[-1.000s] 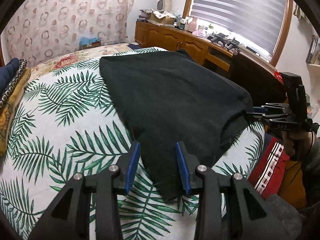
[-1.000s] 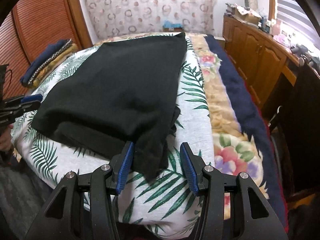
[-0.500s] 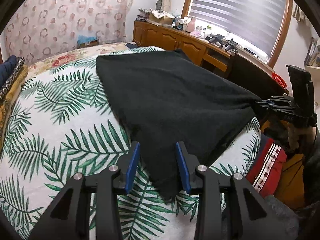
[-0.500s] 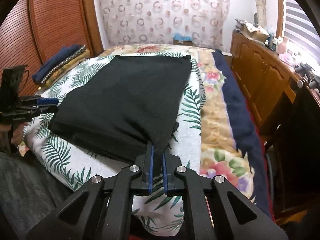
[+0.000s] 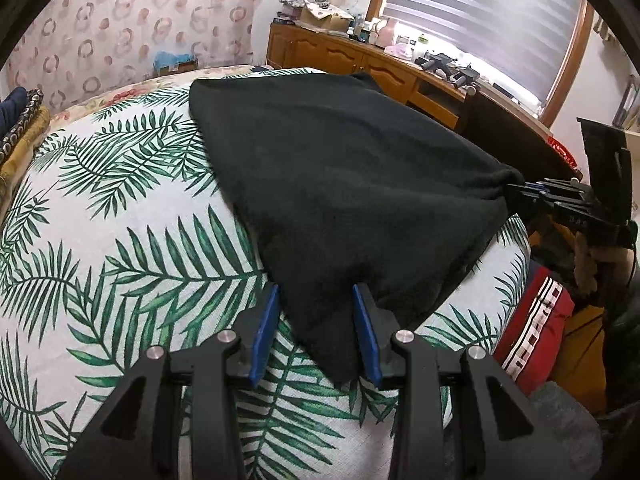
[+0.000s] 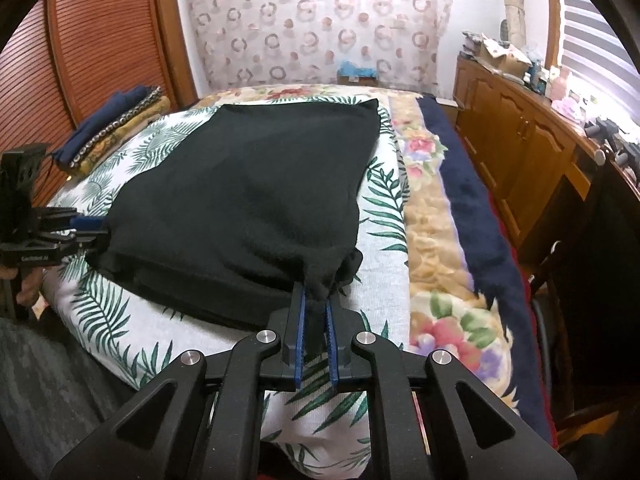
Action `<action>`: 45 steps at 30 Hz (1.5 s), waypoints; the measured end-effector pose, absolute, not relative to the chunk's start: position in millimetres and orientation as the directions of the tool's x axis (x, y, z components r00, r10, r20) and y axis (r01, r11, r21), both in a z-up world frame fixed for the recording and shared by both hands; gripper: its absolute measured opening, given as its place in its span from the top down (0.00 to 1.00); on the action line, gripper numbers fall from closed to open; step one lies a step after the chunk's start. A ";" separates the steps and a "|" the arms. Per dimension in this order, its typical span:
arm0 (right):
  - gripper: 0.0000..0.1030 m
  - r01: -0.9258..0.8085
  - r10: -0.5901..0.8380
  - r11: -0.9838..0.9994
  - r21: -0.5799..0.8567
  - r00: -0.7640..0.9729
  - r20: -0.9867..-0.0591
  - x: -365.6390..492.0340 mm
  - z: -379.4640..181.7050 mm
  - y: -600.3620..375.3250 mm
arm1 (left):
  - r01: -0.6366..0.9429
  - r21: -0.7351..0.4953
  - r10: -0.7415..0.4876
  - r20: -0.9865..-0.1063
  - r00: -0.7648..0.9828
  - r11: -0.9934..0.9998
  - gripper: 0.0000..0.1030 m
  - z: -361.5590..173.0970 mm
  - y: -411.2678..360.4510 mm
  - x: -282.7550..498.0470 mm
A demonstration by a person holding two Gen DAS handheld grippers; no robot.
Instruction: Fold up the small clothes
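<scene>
Both near corners of the black garment (image 5: 344, 184) lined up for the fold.

My right gripper (image 6: 316, 332) pinched its corner, its jaws easing open a touch with the cloth bunched between the pads. My left gripper (image 5: 316, 332) stood part open astride the other corner (pads clear of the fabric, as far as I could tell). The garment lay spread on the leaf-print bedcover (image 5: 132, 248). I judged the next move called for my left to clamp, then both to lift together and carry the edge over.

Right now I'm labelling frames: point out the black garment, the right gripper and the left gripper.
black garment (image 6: 248, 200), right wrist view, middle of top layer.
right gripper (image 6: 317, 312), right wrist view, between fingertips.
left gripper (image 5: 316, 308), left wrist view, between fingertips.
</scene>
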State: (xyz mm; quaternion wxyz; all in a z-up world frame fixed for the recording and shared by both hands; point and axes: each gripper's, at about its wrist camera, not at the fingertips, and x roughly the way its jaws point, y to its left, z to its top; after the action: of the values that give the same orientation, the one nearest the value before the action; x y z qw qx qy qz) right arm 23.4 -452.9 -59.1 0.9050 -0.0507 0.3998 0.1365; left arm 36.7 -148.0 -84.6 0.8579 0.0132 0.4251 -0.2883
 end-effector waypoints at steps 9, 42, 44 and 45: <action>0.62 -0.245 0.166 0.969 -0.013 0.696 -0.698 23.1 -55.5 -446.9 | 0.537 -0.287 -0.545 -0.726 0.419 0.794 0.65 -83.6 -142.1 27.7; 0.33 -0.406 0.165 0.896 -0.178 0.678 -0.717 22.6 -80.7 -381.0 | 0.592 -0.328 -0.661 -0.534 0.527 0.737 1.00 12.8 -147.4 75.3; 0.33 -0.383 0.150 0.906 -0.181 0.689 -0.709 24.9 -78.9 -395.7 | 0.587 -0.329 -0.658 -0.534 0.531 0.740 1.00 11.3 -145.3 75.7; 0.33 -0.377 0.148 0.909 -0.180 0.693 -0.705 25.8 -78.5 -399.5 | 0.585 -0.330 -0.658 -0.534 0.531 0.740 1.00 10.8 -145.0 76.2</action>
State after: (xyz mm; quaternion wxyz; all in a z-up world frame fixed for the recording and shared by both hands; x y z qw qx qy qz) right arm 25.8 -399.5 -78.5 0.9065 -0.1575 0.3639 0.1447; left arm 76.2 -145.0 10.8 0.8732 -0.0553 0.3282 -0.3560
